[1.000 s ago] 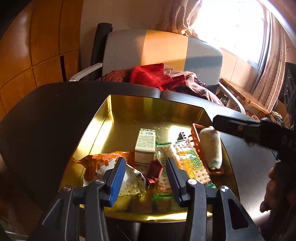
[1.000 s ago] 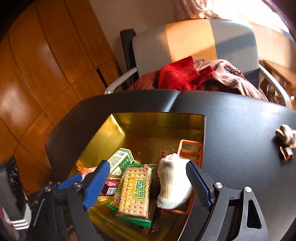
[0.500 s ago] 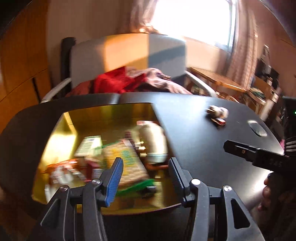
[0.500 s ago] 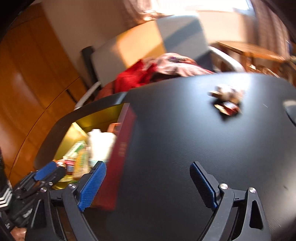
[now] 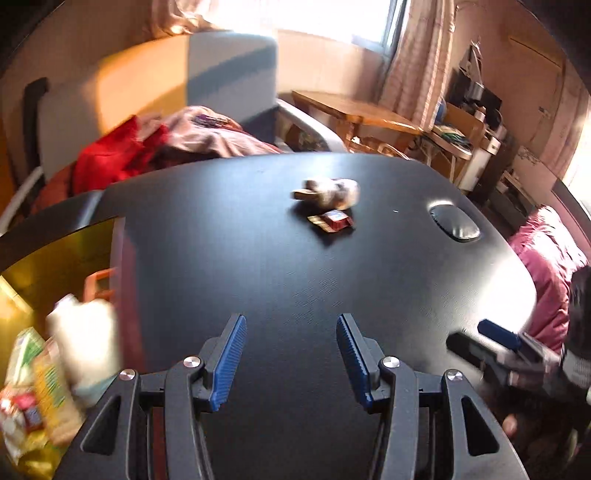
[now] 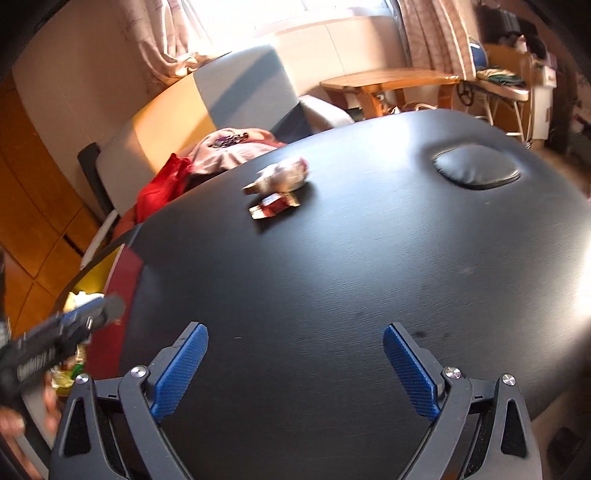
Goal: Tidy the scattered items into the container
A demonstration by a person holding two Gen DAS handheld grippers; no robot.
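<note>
Reach step: right tongs (image 6: 295, 369), empty, jaws opening wide, and left tongs (image 5: 290, 360), empty and half spread, face the red sachet (image 6: 275, 205) and crumpled wrapper (image 6: 282, 175) far across the worktop (image 6: 351, 277); the container (image 5: 55, 254) lies left.

A black table (image 6: 332, 258) with an oval inset (image 6: 476, 166) at 2 o'clock fills the foreground. Behind it, at 11 o'clock, a grey and yellow armchair (image 5: 155, 81) is heaped with red and pink clothes (image 5: 122, 155). Strong daylight is admitted through a curtained window (image 6: 295, 14) at 12 o'clock. A wooden side table (image 6: 388, 79) is seen at 1 o'clock, and orange wood panelling (image 6: 33, 184) at 9 o'clock.
</note>
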